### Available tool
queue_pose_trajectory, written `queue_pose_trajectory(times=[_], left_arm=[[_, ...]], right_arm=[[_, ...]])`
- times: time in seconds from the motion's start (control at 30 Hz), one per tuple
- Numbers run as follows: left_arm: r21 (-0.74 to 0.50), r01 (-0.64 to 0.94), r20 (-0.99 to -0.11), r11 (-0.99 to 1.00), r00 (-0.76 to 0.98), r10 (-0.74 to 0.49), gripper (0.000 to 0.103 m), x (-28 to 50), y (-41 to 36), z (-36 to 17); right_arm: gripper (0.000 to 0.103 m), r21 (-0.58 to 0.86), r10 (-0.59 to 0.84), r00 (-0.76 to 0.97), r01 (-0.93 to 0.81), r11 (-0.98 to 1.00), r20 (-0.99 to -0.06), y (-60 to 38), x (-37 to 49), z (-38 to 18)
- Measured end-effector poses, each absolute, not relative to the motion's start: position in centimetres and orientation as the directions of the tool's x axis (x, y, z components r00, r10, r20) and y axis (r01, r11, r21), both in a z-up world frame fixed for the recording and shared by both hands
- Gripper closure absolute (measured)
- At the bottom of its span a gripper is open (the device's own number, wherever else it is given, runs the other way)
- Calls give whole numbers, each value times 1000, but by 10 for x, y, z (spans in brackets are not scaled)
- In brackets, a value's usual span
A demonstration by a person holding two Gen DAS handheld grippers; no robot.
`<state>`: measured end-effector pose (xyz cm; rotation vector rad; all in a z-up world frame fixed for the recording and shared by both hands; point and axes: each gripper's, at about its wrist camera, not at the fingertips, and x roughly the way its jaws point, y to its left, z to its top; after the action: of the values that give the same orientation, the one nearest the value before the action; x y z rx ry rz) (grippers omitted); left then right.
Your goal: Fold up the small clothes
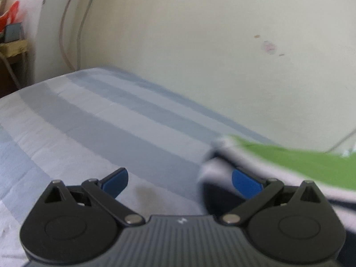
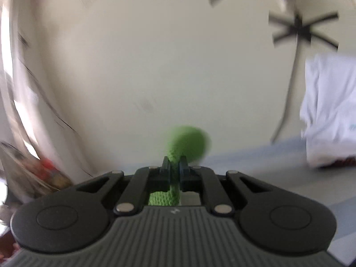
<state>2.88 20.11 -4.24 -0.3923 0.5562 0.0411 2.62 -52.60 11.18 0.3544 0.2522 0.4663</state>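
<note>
Right gripper [image 2: 175,169]: jaws closed tight on a bunched fold of the green garment [image 2: 188,143]; knit cloth shows both ahead of the pads and behind them, inside the linkage. This view looks mostly at the cream wall [image 2: 144,66], with a ceiling fan [image 2: 300,30] at upper right, so I judge the gripper is raised and tilted upward, carrying the cloth off the bed. Left gripper [image 1: 178,181]: jaws spread wide, blue pads [image 1: 115,181] well apart, nothing between them, hovering low over the striped bedsheet [image 1: 100,120]. Key relation: in the left wrist view the green garment [image 1: 300,160] enters from the right and runs as a blurred band toward the far right, just beyond the right-hand pad, together with some white and dark fabric I cannot identify. So the free part of the cloth lies to the right of the empty tool, long axis roughly left to right. Judgement: the next grab falls to the left gripper, which must shift right. A pale bundle [image 2: 329,111] sits far right on the bed.
</note>
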Motion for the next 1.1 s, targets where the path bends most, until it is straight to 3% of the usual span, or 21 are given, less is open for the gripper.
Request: queue_pose_trajectory(times=[0.1,0.2,0.27,0.3,0.37,0.47,0.5,0.53,0.63,0.73,0.8,0.87,0.97,1.03,1.1], left_arm=[[-370,-65,-488,927,862,-134,0,25,194,-31],[-336,-4,-491,942,854,-171,0,36,179,-15],[-303,21,-493,953,852,-175,0,45,167,-6],[-284,41,-495,958,849,-183,0,53,157,-1],[-241,79,-511,967,837,-196,0,65,139,1],[-157,98,-584,983,793,-172,2,85,110,-10],[-139,102,-619,985,768,-167,16,90,102,-16],[-131,100,-658,986,736,-162,46,93,95,-24],[-141,124,-658,982,730,-187,80,76,89,-25],[-124,159,-629,979,751,-201,84,41,95,-9],[-139,196,-609,971,756,-240,86,6,110,3],[-145,233,-593,962,757,-273,86,-34,127,12],[-128,321,-595,938,732,-332,75,-94,154,18],[-80,281,-586,956,763,-273,35,-121,171,27],[-42,225,-542,973,813,-211,23,-128,180,43]], right_arm=[[92,327,503,857,-447,832,-108,-566,-37,127],[85,333,517,835,-440,834,-190,-597,-71,116],[59,301,393,885,-315,900,-250,-608,-82,106],[37,297,308,914,-227,927,-262,-615,-86,101],[34,335,187,947,-92,938,-263,-634,-83,93],[34,451,215,949,-92,888,-230,-640,-65,79],[34,460,233,944,-104,882,-233,-635,-57,76],[34,456,254,936,-120,882,-244,-625,-47,73],[34,423,338,890,-191,886,-305,-587,-15,62],[35,403,428,826,-273,873,-367,-547,21,49],[40,391,470,773,-311,866,-426,-520,43,39],[82,381,552,698,-407,830,-456,-494,54,34],[84,398,772,489,-665,631,-407,-463,41,37],[82,391,880,287,-812,433,-378,-449,18,42],[74,339,881,261,-850,404,-394,-445,5,45]])
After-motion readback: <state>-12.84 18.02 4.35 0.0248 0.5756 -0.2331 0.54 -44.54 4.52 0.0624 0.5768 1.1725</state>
